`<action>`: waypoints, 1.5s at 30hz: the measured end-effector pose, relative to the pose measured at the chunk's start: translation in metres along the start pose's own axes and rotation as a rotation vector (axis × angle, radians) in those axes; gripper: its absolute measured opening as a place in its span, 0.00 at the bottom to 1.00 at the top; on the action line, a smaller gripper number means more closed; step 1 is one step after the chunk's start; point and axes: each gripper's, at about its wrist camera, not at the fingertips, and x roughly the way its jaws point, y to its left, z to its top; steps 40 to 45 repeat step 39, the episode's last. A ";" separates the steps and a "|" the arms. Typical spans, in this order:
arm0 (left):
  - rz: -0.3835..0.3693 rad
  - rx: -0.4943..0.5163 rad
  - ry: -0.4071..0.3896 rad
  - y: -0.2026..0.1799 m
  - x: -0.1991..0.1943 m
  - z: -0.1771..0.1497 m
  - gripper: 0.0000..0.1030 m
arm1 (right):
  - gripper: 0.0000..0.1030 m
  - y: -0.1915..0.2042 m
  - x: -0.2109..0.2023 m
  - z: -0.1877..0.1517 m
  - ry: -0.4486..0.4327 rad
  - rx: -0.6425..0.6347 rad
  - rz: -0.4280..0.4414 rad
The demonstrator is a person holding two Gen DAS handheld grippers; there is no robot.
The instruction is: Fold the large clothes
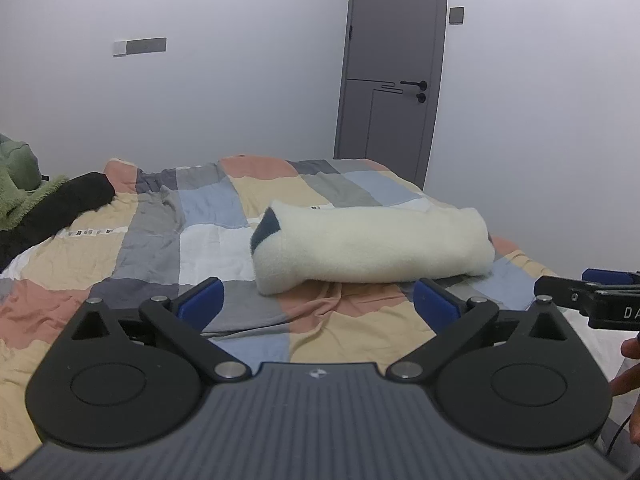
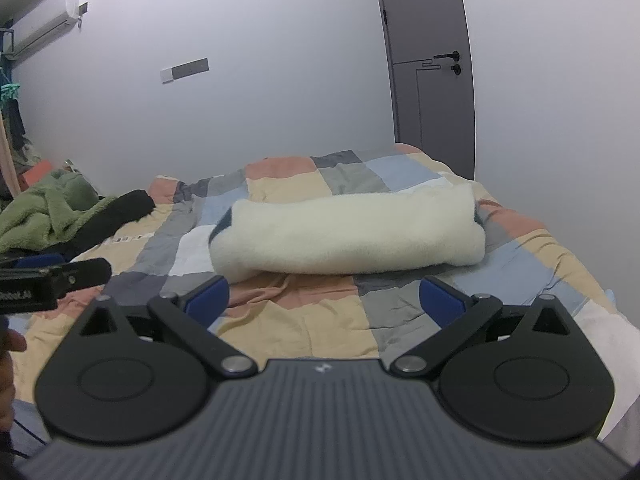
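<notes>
Near edge of the bed: we have both grippers side by side, pointed slightly down at the patchwork cover, nothing between the fingers of either. Left gripper fingers spread wide, released. Right gripper same, spread wide, empty. Each one shows at the edge of the other's view, so they sit close together. Just ahead of both, apart from the fingertips, lies the cream fleece garment, already rolled or folded into a thick bundle on the middle of the bed, dark lining showing at its left end. Its long axis runs across our view, left to right, roughly parallel to the near edge. From the left wrist it sits ahead and to the right; from the right wrist it is about centred, so we judge the right hand better lined up with it. Looks like this piece is done or nearly so. Further back at the far left corner: green fleece pile with a black garment beside it, probably next. Door behind the far right corner.
</notes>
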 end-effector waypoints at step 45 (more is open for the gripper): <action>-0.001 0.006 0.013 0.001 -0.008 0.000 1.00 | 1.00 0.004 -0.001 0.001 0.019 0.010 -0.002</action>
